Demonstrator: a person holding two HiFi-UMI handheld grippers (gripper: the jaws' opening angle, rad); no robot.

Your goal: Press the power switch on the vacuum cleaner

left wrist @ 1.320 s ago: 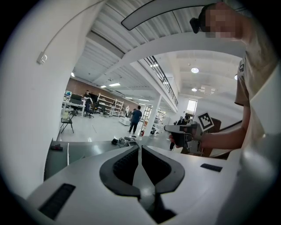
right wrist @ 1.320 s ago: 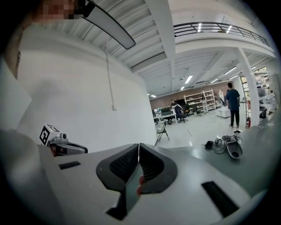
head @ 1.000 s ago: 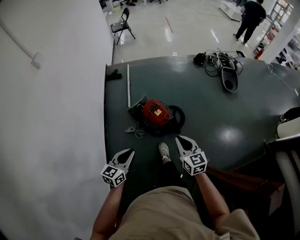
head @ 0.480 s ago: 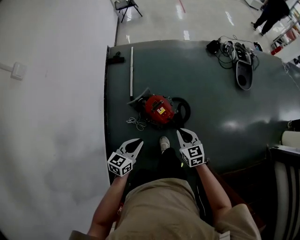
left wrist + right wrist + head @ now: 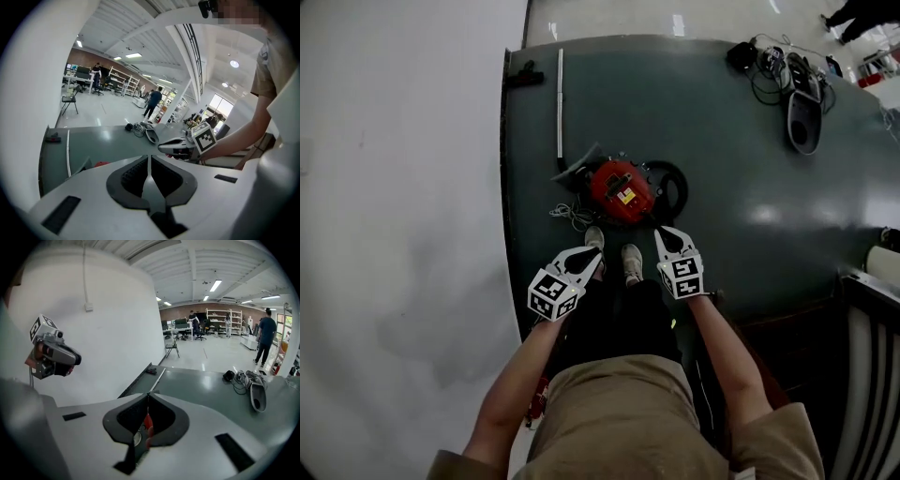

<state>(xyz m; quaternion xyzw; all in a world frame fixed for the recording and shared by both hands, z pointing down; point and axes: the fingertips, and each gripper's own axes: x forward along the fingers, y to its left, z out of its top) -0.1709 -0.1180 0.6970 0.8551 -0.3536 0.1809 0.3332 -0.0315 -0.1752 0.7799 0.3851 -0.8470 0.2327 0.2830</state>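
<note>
A dark green floor [image 5: 741, 141] runs beside a white wall [image 5: 394, 187], and the red vacuum cleaner [image 5: 622, 190] sits on it with its hose coiled alongside. Over the last second we have walked up to it: it has slid from well ahead to just beyond our shoes [image 5: 630, 264]. That puts the switch nearly within reach, though we judge a stoop is needed. The right gripper [image 5: 666, 234], jaws pressed together, hovers over the cleaner's near edge. The left gripper [image 5: 589, 258], likewise closed and empty, hangs beside it. We cannot pick out the switch itself.
</note>
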